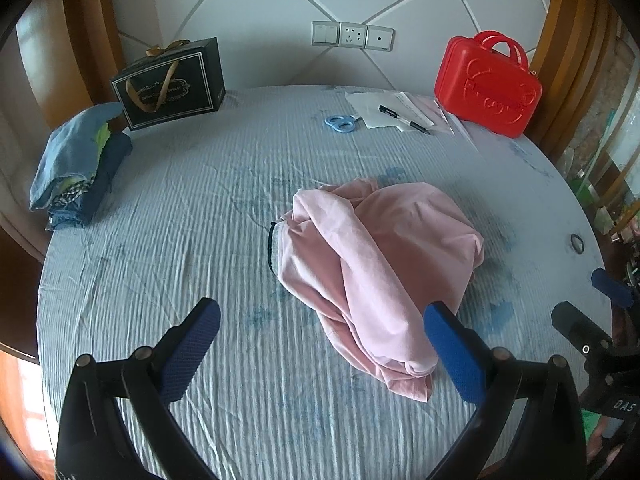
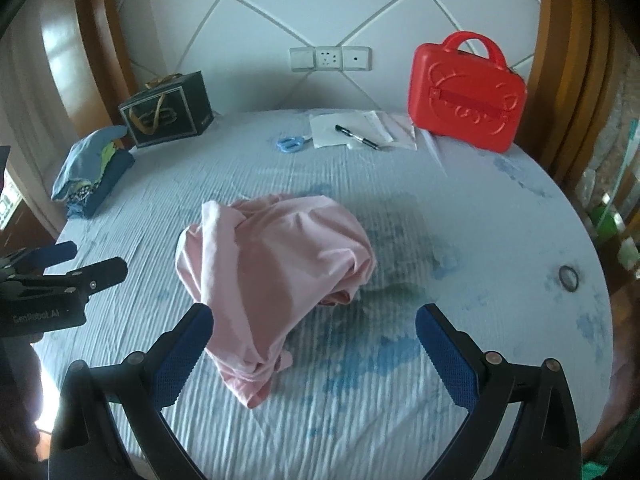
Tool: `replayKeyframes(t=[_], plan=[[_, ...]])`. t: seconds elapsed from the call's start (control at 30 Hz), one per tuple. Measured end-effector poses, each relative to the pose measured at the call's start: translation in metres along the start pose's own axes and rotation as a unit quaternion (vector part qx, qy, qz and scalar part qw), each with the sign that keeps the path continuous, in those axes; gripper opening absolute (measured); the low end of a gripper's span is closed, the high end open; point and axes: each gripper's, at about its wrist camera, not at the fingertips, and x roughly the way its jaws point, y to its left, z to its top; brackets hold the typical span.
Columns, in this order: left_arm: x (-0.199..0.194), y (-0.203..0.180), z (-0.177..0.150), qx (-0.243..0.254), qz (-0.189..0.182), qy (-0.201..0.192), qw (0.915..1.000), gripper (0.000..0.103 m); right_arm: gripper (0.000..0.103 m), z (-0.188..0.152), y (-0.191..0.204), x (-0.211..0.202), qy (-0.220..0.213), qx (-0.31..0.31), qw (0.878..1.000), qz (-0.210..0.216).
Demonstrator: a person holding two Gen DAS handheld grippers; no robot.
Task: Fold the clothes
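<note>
Pink garment (image 1: 376, 268) lies crumpled mid-table, with the left gripper (image 1: 322, 344) and right gripper (image 2: 314, 346) at six o'clock, jaws spread, grasping nothing.

White tiled wall (image 1: 280, 8), wall sockets (image 1: 352, 35), wooden frame (image 2: 560, 60)

1. Left gripper (image 1: 322, 322): jaws wide apart, nothing between the pads, filling the bottom of its own view.
2. Right gripper (image 2: 314, 324): jaws likewise spread and empty, at the bottom of its view.
3. Each shows at the other view's side edge.
</note>
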Motion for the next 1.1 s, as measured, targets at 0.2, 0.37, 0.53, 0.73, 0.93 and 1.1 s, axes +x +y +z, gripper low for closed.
replayKeyframes(t=[0.2, 0.37, 0.53, 0.73, 0.93, 1.1], plan=[[0.001, 0.0, -0.001, 0.003, 0.002, 0.0, 1.0, 0.103, 0.103, -0.001, 0.001, 0.003, 0.008, 0.002, 1.0, 0.002], [0.002, 0.003, 0.0, 0.002, 0.001, -0.001, 1.0, 0.103, 0.103, 0.001, 0.002, 0.003, 0.006, 0.003, 1.0, 0.011], [0.004, 0.006, 0.0, 0.002, -0.004, -0.002, 1.0, 0.103, 0.103, 0.004, 0.003, 0.009, 0.019, 0.003, 1.0, 0.02], [0.011, 0.01, 0.001, 0.001, -0.006, 0.003, 1.0, 0.103, 0.103, 0.003, -0.001, 0.018, 0.026, 0.013, 1.0, 0.0], [0.026, 0.015, 0.003, -0.006, -0.01, 0.011, 0.9999, 0.103, 0.103, 0.01, -0.016, 0.01, -0.008, 0.048, 0.999, 0.016], [0.05, 0.018, 0.005, -0.006, -0.008, 0.028, 0.9995, 0.103, 0.101, 0.013, -0.02, 0.029, 0.017, 0.055, 0.998, 0.04]])
